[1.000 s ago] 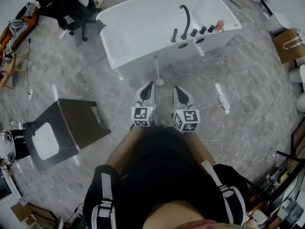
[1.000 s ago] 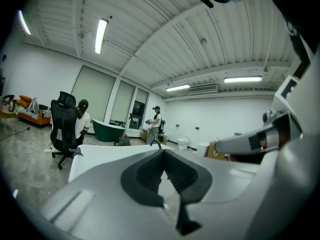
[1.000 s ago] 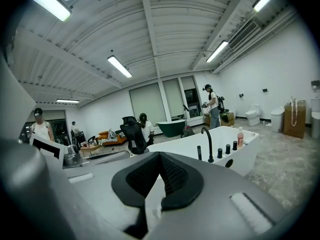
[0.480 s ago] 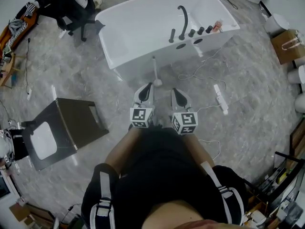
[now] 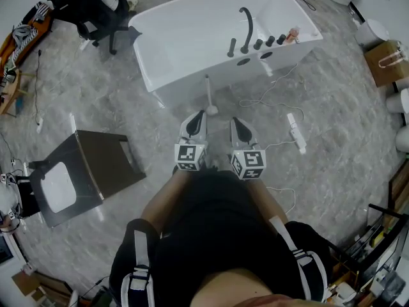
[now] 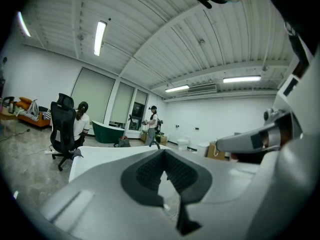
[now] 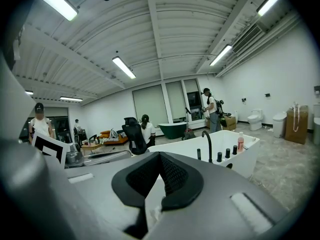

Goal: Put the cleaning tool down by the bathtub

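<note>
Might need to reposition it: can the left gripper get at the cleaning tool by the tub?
Probably yes: the cleaning tool stands beside the bathtub, just ahead of the left gripper, with nothing between them. Its jaws are shut, so they must open first.

A dark stool sits on the grey marbled floor at the left, well apart from a black office chair farther back. A white power strip lies on the floor at the right. A brown paper bag stands near the right edge. A person sits in the chair, near a green tub.
</note>
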Action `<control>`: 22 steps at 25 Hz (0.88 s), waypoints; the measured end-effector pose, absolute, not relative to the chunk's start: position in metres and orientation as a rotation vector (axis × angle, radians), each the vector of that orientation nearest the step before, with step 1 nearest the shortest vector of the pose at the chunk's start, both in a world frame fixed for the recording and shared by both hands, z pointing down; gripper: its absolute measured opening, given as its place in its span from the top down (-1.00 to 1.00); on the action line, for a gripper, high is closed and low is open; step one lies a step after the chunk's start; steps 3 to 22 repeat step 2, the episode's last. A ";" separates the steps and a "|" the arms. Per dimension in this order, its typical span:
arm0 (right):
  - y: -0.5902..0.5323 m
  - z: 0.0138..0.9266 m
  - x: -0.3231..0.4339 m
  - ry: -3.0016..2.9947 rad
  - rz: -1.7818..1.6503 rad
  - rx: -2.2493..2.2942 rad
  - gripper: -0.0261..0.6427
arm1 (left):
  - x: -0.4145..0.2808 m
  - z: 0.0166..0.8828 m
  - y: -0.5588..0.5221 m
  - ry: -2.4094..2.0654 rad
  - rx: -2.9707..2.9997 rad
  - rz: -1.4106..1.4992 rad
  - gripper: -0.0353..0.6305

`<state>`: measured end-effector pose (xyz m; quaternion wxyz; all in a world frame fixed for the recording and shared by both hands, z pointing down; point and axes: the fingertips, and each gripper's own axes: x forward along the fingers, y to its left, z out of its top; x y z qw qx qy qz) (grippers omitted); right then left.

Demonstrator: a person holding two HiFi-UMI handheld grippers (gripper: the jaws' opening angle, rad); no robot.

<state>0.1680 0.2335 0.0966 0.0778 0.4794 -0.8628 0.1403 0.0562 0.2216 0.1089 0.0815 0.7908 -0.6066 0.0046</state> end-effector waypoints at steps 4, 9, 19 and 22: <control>0.234 0.097 0.167 -2.586 0.417 1.434 0.93 | 0.055 0.108 0.222 -1.816 2.365 0.011 0.87; 0.234 0.097 0.167 -2.586 0.417 1.434 0.93 | 0.055 0.108 0.222 -1.816 2.365 0.011 0.87; 0.234 0.097 0.167 -2.586 0.417 1.434 0.93 | 0.055 0.108 0.222 -1.816 2.365 0.011 0.87; 0.234 0.097 0.167 -2.586 0.417 1.434 0.93 | 0.055 0.108 0.222 -1.816 2.365 0.011 0.87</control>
